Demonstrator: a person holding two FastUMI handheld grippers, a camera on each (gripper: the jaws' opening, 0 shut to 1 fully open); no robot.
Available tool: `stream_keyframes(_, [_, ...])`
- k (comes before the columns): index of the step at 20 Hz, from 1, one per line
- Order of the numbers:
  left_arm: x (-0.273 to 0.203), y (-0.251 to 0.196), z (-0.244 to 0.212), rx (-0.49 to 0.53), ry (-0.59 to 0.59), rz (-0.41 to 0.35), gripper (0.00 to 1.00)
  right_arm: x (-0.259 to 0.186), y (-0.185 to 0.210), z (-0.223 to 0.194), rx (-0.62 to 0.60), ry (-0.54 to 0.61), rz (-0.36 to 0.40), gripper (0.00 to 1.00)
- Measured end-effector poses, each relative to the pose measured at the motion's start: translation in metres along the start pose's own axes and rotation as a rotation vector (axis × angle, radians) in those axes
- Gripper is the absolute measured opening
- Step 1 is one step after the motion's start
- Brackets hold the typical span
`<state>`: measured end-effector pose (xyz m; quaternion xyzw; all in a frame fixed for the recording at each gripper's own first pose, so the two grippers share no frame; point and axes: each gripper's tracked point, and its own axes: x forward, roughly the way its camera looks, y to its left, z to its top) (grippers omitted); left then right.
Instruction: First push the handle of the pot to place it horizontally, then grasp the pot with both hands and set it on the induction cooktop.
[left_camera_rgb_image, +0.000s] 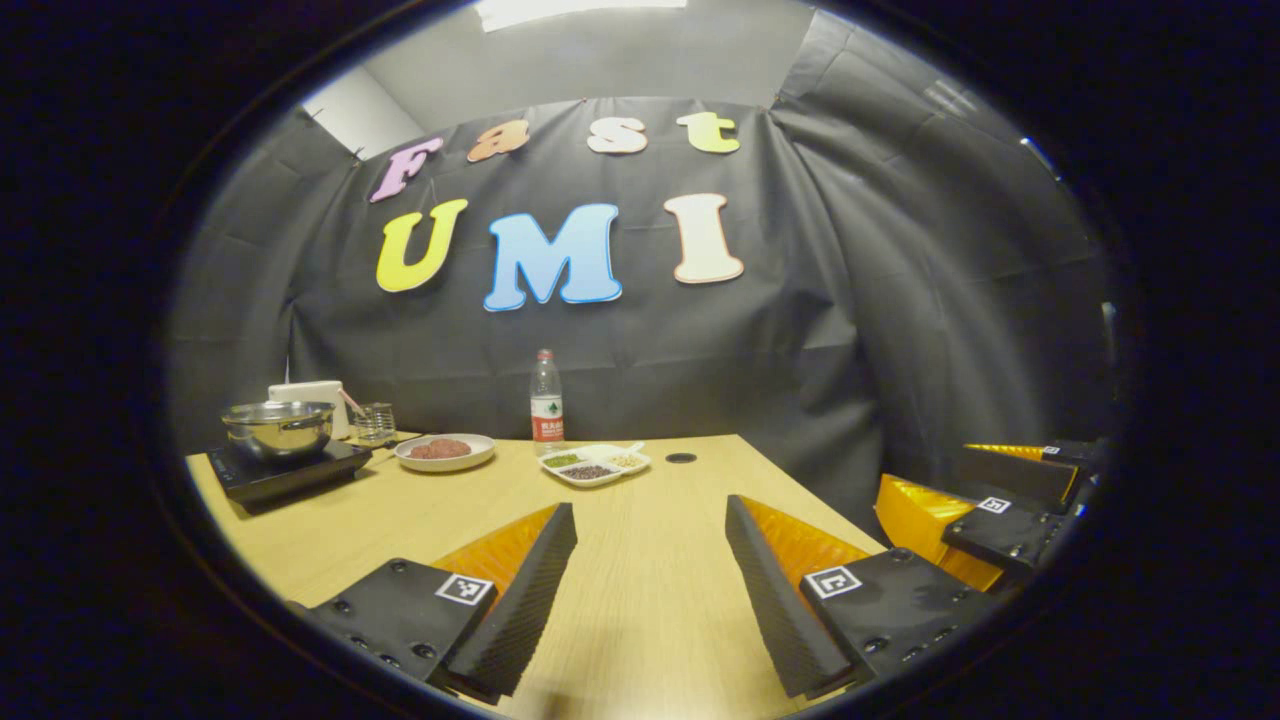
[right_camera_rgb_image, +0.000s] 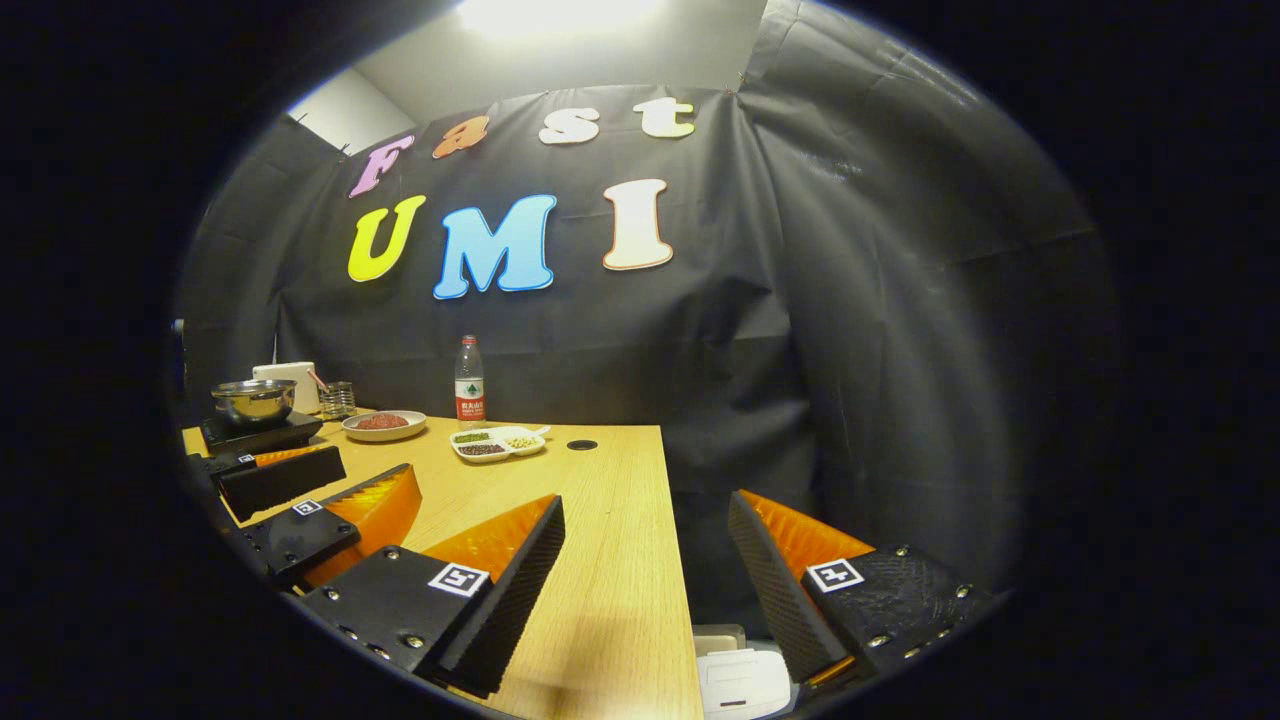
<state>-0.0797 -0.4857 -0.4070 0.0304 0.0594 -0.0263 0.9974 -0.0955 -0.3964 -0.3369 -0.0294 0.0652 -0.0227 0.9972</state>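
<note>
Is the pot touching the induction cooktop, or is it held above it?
Touching. In the left gripper view the pot sits directly on the induction cooktop, no gap beneath it.

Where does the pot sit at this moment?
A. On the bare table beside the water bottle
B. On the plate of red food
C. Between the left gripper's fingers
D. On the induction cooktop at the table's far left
D: the pot rests on the induction cooktop, with both grippers open and well back from it.

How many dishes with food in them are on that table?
2: a round plate right of the cooktop, and a divided tray just right of it, before the bottle. The pot's inside is hidden.
</note>
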Motion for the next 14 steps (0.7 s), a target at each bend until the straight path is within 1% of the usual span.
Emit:
stream_keyframes(1, [-0.0001, -0.0001, -0.0007, 0.0, 0.004, 0.0, 1.0, -0.0003, -0.0001, -0.0001, -0.002, 0.003, 0.0, 1.0])
stream_keyframes(2, [-0.0008, -0.0002, 0.0001, 0.0, 0.002, 0.001, 1.0, -0.0002, -0.0003, -0.0004, -0.001, 0.004, 0.0, 1.0])
stream_keyframes(3, [-0.0006, 0.0003, -0.0003, 0.001, 0.003, 0.0, 0.97, -0.0003, -0.0004, 0.0001, 0.0, 0.003, 0.0, 1.0])
stream_keyframes(4, [-0.0009, -0.0001, -0.0003, 0.0, 0.004, 0.0, 1.0, 0.0003, 0.0004, -0.0004, -0.001, 0.004, 0.0, 1.0])
stream_keyframes(5, [-0.0001, 0.0001, -0.0002, 0.0, 0.004, 0.0, 0.97, -0.0001, -0.0002, -0.0001, 0.0, 0.003, 0.0, 1.0])
stream_keyframes(8, [-0.0002, 0.0004, 0.0005, 0.0, 0.002, 0.001, 0.97, 0.0002, 0.0, -0.0003, 0.0, 0.004, 0.0, 1.0])
stream_keyframes(9, [0.0002, -0.0002, -0.0005, 0.0, 0.002, 0.001, 1.0, 0.0, -0.0001, 0.0001, 0.0, 0.003, 0.0, 1.0])
stream_keyframes(14, [0.0001, -0.0009, -0.0005, 0.0, 0.002, 0.001, 1.0, 0.0007, 0.0007, -0.0001, 0.0, 0.003, 0.0, 1.0])
